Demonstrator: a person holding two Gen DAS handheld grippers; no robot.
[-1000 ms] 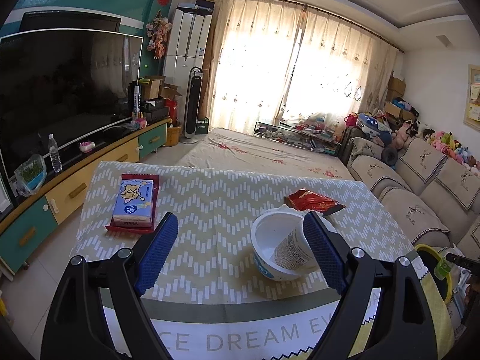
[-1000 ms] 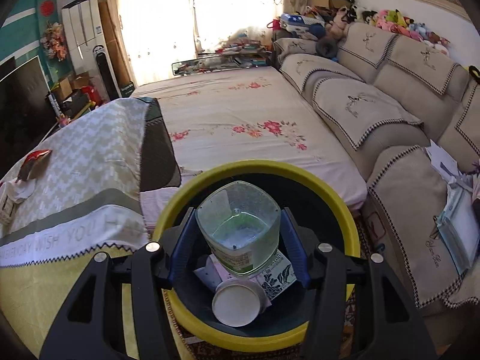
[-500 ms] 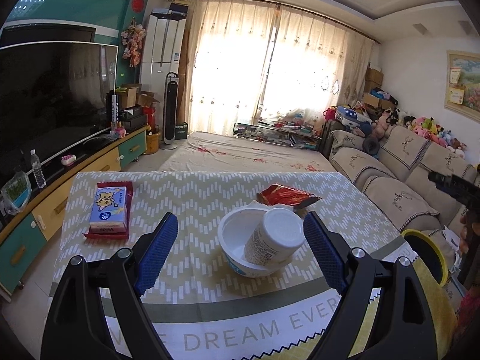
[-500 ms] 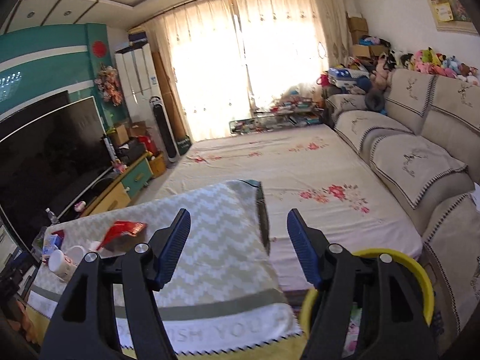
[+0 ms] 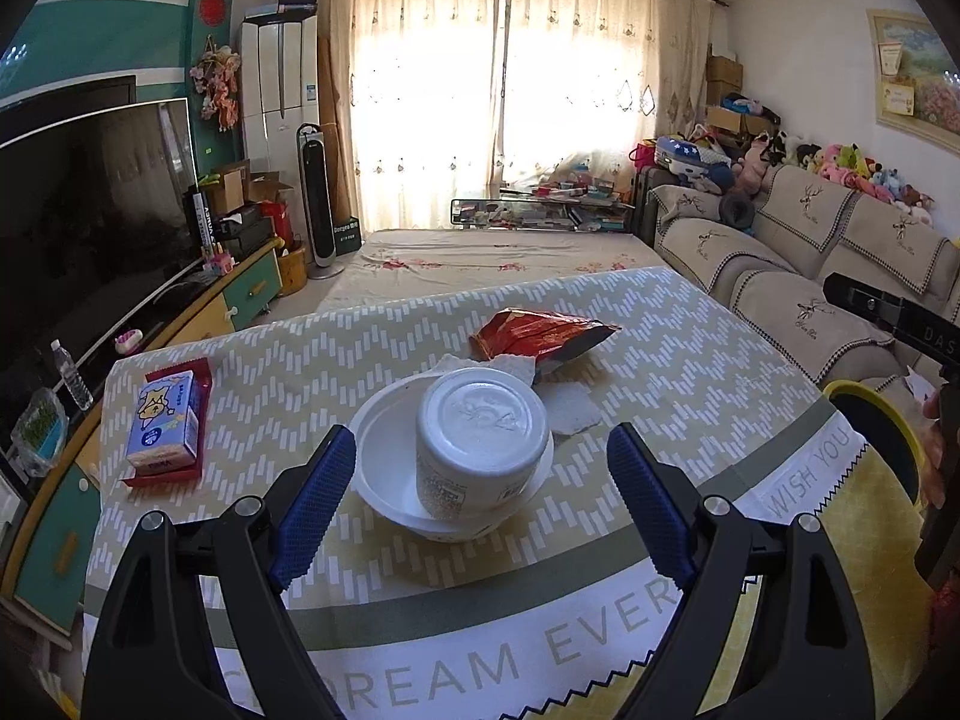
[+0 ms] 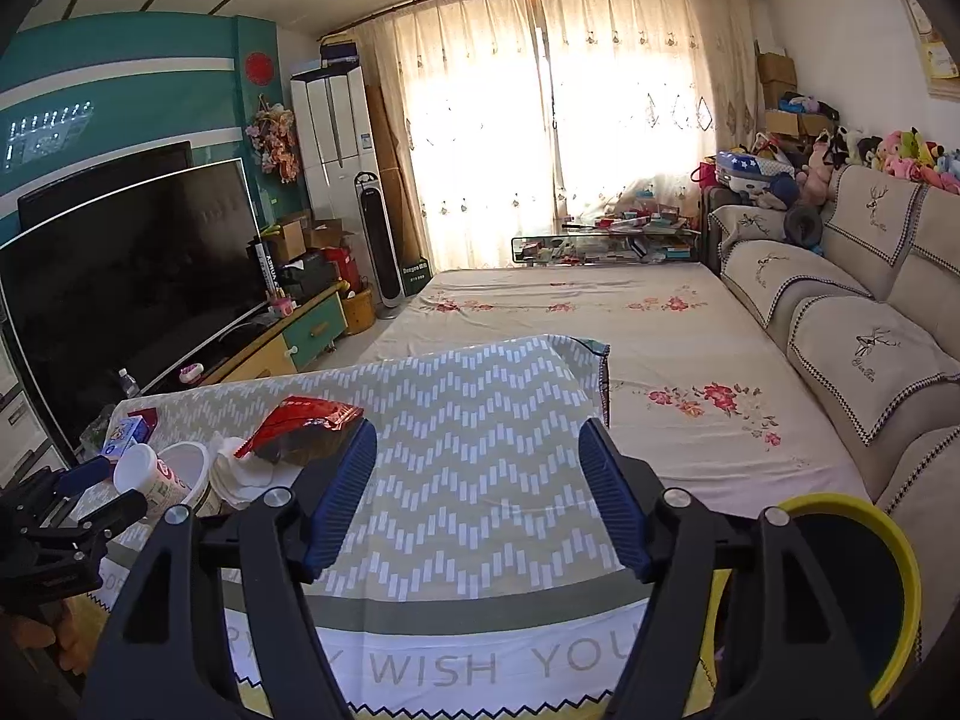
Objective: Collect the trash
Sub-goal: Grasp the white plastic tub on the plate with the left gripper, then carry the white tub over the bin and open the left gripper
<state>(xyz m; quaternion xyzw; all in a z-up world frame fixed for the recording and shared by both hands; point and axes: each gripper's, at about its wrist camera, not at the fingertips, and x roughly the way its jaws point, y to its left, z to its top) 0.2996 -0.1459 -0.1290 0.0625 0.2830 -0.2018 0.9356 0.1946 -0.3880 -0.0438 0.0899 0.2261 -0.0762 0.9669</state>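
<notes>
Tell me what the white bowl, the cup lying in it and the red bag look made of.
White bowl: likely thin plastic or foam, matte, smooth.
Cup: seemingly moulded plastic, embossed base, printed label.
Red bag: looks like crinkled glossy foil film, creases catching light.

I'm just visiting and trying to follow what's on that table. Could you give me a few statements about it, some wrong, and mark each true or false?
1. A white cup lies tipped inside the white bowl. True.
2. The left gripper is clamped on the cup. False: its jaws stand open on either side, not touching it.
3. A red snack bag lies on the table beyond the bowl. True.
4. The right gripper carries a green cup. False: nothing is between its open jaws.
5. The yellow-rimmed bin stands on the table. False: it sits beside the table, lower down.
</notes>
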